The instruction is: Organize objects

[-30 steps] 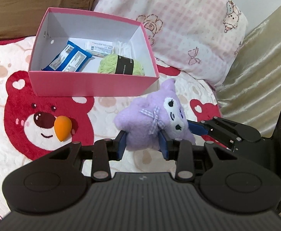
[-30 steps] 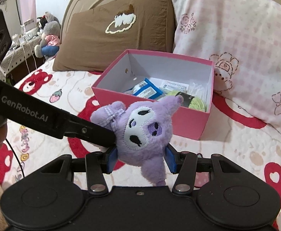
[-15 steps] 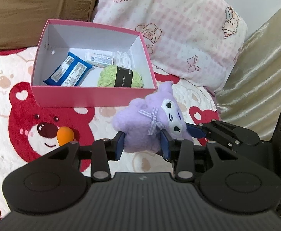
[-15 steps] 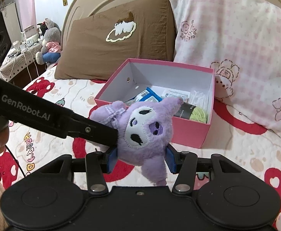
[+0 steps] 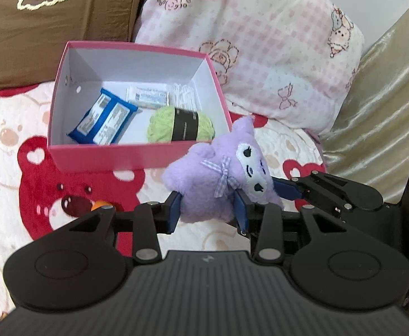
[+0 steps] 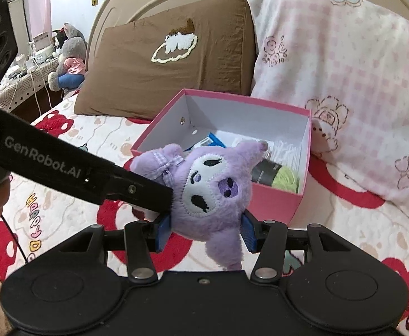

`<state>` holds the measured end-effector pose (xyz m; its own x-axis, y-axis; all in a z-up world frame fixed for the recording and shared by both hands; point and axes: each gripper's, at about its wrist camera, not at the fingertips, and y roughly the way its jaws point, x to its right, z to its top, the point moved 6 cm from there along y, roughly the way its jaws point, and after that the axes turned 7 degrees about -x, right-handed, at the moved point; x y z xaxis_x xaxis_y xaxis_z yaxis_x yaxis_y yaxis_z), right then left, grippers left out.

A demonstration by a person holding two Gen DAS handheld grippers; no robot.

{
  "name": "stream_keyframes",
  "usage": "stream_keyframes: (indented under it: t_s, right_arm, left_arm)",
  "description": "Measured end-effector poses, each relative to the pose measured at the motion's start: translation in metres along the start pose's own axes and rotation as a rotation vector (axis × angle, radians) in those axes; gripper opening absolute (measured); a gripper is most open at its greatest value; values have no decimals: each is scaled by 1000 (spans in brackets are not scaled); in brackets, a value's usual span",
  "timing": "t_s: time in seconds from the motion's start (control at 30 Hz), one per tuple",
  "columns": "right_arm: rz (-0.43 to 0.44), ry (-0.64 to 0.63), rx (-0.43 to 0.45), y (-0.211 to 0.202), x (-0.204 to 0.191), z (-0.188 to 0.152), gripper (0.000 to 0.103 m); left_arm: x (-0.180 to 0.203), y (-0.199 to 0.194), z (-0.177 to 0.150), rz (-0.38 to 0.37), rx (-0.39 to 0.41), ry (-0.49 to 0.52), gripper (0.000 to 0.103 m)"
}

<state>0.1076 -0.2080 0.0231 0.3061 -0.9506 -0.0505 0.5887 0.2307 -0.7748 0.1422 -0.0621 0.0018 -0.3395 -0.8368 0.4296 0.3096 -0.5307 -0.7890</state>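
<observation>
Both grippers hold the purple plush toy (image 5: 218,184) in the air above the bear-print bedspread (image 5: 14,145), just in front of the open pink box (image 5: 114,156). The left gripper (image 5: 208,212) has its blue pads pressed into the toy's lower body, one on each side, though the grip has eased slightly. The right gripper (image 6: 206,231) clamps the toy's head from both sides, with the embroidered white face turned toward that camera. In the right wrist view the left gripper's black finger reaches in from the left and meets the plush beside its checked bow. Inside the box lie a blue packet (image 5: 103,120), a white labelled sachet (image 5: 148,96), a bundle of white sticks (image 5: 183,98) and a green yarn ball with a black band (image 5: 180,124). A brown pillow (image 6: 171,64) and a pink checked pillow (image 6: 344,89) lean behind the box.
</observation>
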Motion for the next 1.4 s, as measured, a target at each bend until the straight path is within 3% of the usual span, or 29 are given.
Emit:
stream_keyframes:
  t_s: [0.2, 0.4, 0.57, 0.87, 1.13, 1.4]
  right_arm:
    - [-31, -36, 40, 6, 6, 32, 57]
    - [-5, -47, 55, 21, 10, 59, 57]
    - [67, -53, 49, 54, 11, 62, 55]
    - [84, -82, 53, 98, 12, 80, 53]
    - [56, -69, 6, 137, 18, 86, 52]
    - [100, 35, -91, 176, 40, 85, 51]
  left_arm:
    - [-8, -5, 31, 2, 76, -2, 38]
    - [-22, -7, 56, 20, 143, 13, 38]
    - [-44, 10, 62, 70, 146, -3, 38]
    - [-79, 36, 71, 89, 167, -50, 38]
    - [-102, 69, 90, 78, 171, -86, 38]
    - [-118, 102, 86, 114, 162, -144, 38]
